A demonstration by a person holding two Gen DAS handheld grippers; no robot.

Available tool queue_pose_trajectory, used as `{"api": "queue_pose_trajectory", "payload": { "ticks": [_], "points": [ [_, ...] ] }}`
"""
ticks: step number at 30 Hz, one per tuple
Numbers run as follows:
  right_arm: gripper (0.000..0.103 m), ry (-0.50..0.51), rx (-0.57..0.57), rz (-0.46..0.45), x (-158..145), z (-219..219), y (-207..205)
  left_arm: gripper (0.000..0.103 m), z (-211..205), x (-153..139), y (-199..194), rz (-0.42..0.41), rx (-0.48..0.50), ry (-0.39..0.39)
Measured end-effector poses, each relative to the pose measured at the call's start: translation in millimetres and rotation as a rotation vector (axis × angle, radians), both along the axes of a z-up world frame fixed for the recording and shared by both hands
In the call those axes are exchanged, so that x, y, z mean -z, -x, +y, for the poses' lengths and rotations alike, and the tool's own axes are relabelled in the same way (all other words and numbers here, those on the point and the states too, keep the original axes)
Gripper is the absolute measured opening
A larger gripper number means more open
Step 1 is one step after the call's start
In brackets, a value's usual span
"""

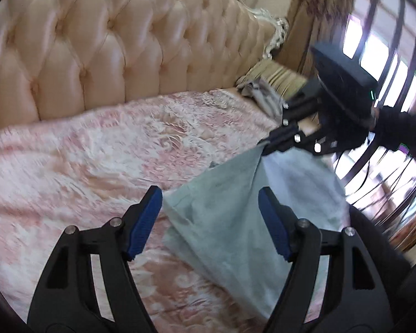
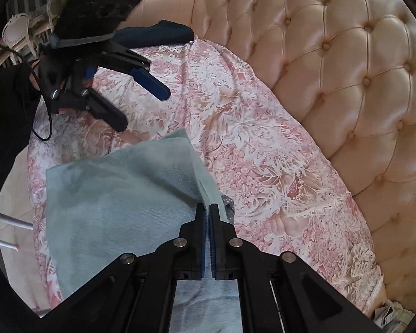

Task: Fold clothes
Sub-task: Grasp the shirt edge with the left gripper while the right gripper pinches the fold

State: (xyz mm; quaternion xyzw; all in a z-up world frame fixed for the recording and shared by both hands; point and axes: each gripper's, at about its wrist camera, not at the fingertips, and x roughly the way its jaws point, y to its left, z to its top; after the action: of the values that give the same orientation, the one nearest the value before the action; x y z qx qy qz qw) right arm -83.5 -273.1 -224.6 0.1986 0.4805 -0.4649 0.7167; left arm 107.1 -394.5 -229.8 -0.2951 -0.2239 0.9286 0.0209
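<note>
Now on the sofa: right gripper clenched on an edge of the pale blue-green cloth, blue pads pressed together with the fabric pinched between them, that edge lifted off the seat into a ridge. Seen from the left wrist view, same right gripper at the upper right, holding a corner of the cloth up so the fabric hangs down from it in a slanted sheet toward the seat. Left gripper released, jaws spread wide, blue pads well apart, nothing between them but the cloth lying beyond and below; not touching it as far as can be told. From the right wrist view, left gripper hovering above the seat to the upper left of the cloth, fingers splayed, clear of the fabric. Cloth resting partly on the pink floral cover spread over the seat, its lower left part reaching the front edge of the sofa, its far corner flat on the cover. Tufted cream backrest curving behind the seat. Dark blue garment lying at the far end of the seat against the armrest, well apart from the cloth. Grey crumpled fabric at the other end of the seat, near a gold tasselled cushion. Left view blurred; window bars bright at the right.
</note>
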Motion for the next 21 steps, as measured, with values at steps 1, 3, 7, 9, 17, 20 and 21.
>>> {"api": "queue_pose_trajectory", "payload": {
  "ticks": [1, 3, 7, 9, 17, 20, 21],
  "points": [
    [0.002, -0.001, -0.003, 0.004, 0.6, 0.1, -0.3, 0.074, -4.5, 5.8, 2.8, -0.002, 0.0, -0.04],
    [0.002, -0.002, -0.005, 0.015, 1.3, -0.6, -1.8, 0.065, -12.7, 17.1, 10.9, -0.004, 0.011, -0.115],
    [0.001, 0.005, -0.01, 0.039, 4.0, 1.8, -8.1, 0.049, -16.4, 29.5, 30.8, -0.015, 0.04, -0.169],
    [0.002, 0.01, -0.013, 0.045, 4.6, 3.5, -10.7, 0.049, -18.0, 34.9, 35.3, -0.036, 0.039, -0.192],
    [0.001, 0.025, -0.028, 0.064, 5.6, 9.6, -14.6, 0.015, -10.7, 45.1, 43.4, -0.128, 0.097, -0.218],
    [0.002, 0.029, -0.008, 0.064, 6.4, 8.4, -11.9, 0.002, -1.3, 38.0, 41.2, -0.115, 0.127, -0.172],
    [0.002, 0.029, 0.001, 0.064, 6.7, 7.6, -10.6, 0.002, 0.7, 34.1, 39.3, -0.107, 0.131, -0.157]
  ]
}}
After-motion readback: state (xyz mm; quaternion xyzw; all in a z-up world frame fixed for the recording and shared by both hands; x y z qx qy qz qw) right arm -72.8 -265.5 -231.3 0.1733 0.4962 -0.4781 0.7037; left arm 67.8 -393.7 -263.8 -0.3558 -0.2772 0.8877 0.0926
